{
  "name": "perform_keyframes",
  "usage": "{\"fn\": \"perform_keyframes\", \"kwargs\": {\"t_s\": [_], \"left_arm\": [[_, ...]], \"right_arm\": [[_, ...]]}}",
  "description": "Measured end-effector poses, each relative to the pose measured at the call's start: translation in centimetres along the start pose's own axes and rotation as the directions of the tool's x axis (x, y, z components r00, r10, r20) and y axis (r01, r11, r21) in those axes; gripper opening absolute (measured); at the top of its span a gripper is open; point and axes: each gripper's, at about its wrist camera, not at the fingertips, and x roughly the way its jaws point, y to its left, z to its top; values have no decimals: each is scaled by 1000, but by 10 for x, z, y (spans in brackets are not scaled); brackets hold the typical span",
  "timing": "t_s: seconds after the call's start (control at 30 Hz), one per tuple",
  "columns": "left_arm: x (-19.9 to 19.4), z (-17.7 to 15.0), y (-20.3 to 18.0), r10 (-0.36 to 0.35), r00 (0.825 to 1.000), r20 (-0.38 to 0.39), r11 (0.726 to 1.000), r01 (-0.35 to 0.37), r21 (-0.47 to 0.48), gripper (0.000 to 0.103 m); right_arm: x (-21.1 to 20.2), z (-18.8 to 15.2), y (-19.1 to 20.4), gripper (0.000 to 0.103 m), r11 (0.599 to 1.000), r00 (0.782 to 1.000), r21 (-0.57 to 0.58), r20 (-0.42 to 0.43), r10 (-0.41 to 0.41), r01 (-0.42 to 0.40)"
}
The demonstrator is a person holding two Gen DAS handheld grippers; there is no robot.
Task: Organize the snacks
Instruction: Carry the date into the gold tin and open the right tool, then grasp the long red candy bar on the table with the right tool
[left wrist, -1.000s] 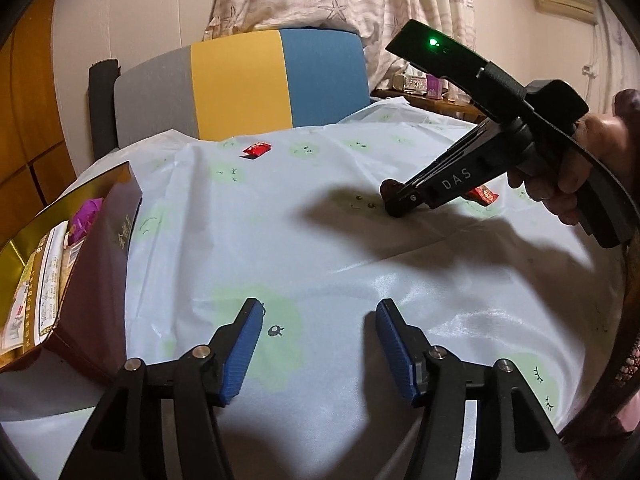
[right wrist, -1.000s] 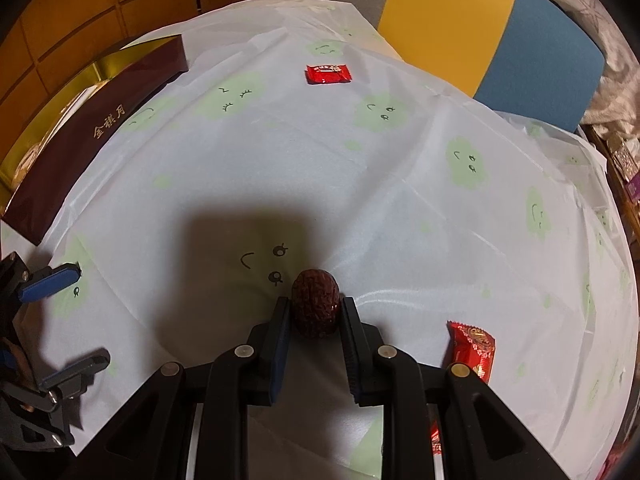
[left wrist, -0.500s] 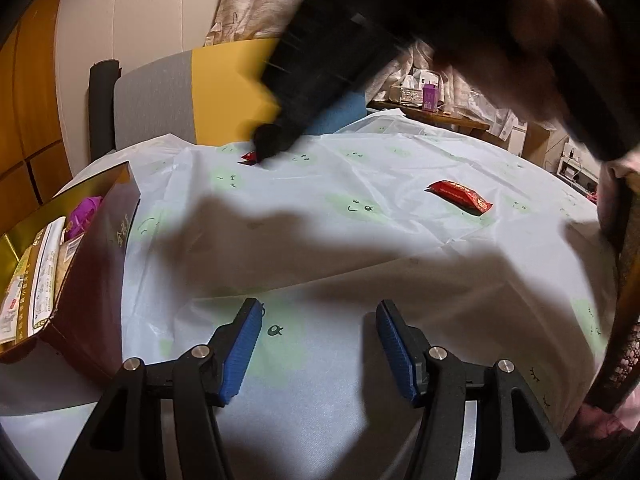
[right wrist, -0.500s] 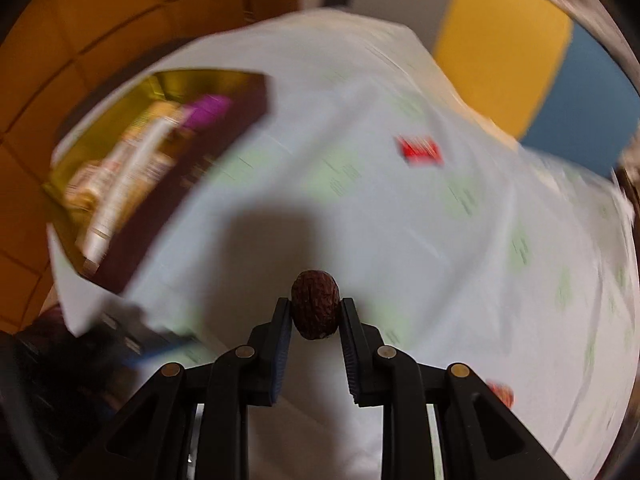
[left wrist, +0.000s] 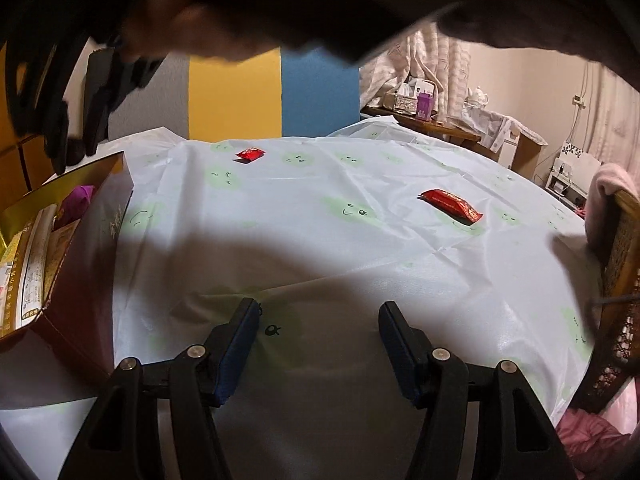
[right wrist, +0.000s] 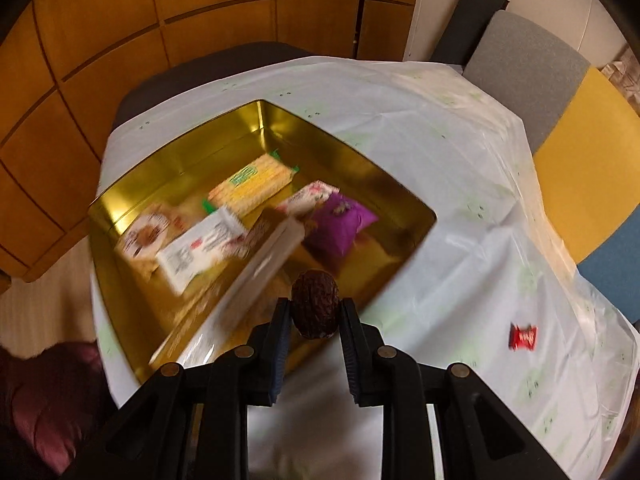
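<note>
Inside gold tin, purple packet.

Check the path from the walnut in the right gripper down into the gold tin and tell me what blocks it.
Nothing visible blocks it. The right gripper holds the walnut over the near edge of the open gold tin, which has no lid on it. Snack packets cover much of the floor, so it would land on them.

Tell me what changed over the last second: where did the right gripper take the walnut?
The right gripper, still shut on the walnut, lifted it off the tablecloth and swung it over the gold tin of snacks. Nothing was released. The left gripper stayed empty above the cloth; both red candies stayed put.
</note>
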Motion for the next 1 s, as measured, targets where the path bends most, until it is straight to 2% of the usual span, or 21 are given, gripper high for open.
{"fn": "perform_keyframes", "kwargs": {"t_s": [0.07, 0.17, 0.37, 0.73, 1.0], "left_arm": [[0, 0, 0, -1, 1000, 1, 1000, 1, -1, 63], [-1, -1, -1, 3, 1000, 2, 1000, -3, 7, 63], [-1, -1, -2, 9, 1000, 1, 1000, -9, 18, 64], [-1, -1, -4, 27, 1000, -2, 999, -27, 41, 64], [-1, -2, -6, 41, 999, -2, 997, -41, 58, 64]], "right_arm": [[8, 5, -2, 37, 1000, 1000, 24, 4, 1, -1], [15, 6, -9, 38, 998, 1000, 64, 10, -11, 10], [-5, -16, -28, 38, 993, 999, 119, 38, -32, 28], [-28, -103, -60, 38, 967, 995, 235, -30, -93, 98], [-66, -177, -101, 39, 906, 988, 394, -53, -148, 157]]}}
